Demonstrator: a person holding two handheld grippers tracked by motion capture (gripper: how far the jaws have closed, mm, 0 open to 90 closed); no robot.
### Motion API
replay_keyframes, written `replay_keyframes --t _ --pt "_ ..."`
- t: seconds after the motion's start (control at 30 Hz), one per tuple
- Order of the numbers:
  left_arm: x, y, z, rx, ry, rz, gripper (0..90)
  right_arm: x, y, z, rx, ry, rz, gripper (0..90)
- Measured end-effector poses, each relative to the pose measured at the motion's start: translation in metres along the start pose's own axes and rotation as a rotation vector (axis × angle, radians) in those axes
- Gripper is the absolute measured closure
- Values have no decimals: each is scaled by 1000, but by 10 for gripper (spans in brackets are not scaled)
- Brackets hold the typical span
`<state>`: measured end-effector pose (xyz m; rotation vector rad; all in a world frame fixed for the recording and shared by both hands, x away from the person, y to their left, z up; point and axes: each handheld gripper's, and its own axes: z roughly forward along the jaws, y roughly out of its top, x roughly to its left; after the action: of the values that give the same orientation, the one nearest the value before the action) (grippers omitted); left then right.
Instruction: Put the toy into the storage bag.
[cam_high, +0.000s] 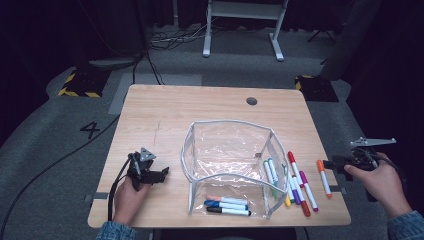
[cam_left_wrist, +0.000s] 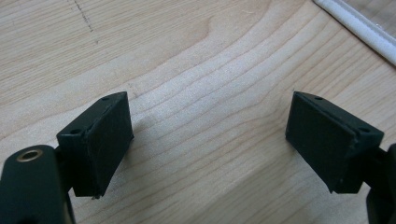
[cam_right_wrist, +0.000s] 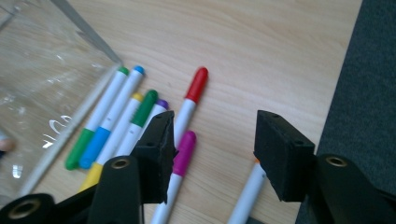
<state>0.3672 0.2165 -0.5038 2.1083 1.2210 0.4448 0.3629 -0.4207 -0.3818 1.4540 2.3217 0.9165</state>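
From the high view, three markers (cam_high: 227, 205) already lie inside my clear pouch (cam_high: 227, 167) on the counter (cam_high: 165, 112), while seven wait just beside it. In the left gripper view, my left tool (cam_left_wrist: 208, 140) stands released over bare wood. In the right gripper view, my right tool (cam_right_wrist: 212, 154) gapes, unclenched, near the orange marker (cam_right_wrist: 245, 196), nothing grasped yet

Orange-capped white marker (cam_high: 323, 178) is lying flat alone near the table's right edge, just right of the other markers (cam_high: 296, 182).
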Motion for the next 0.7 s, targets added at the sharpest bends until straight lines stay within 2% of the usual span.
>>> replay_keyframes --t 0.17,0.33,0.5,0.63,0.7 --pt "0 0 0 0 0 1 149 -15 -21 22 39 -23 46 561" --pt "0 0 0 0 0 0 149 -25 -33 39 86 -61 88 564" --pt "0 0 0 0 0 0 149 -31 -40 54 155 -107 90 585" --pt "0 0 0 0 0 0 149 -33 -42 67 190 -103 103 609" --pt "0 0 0 0 -1 1 149 -32 -42 72 216 -115 105 651"
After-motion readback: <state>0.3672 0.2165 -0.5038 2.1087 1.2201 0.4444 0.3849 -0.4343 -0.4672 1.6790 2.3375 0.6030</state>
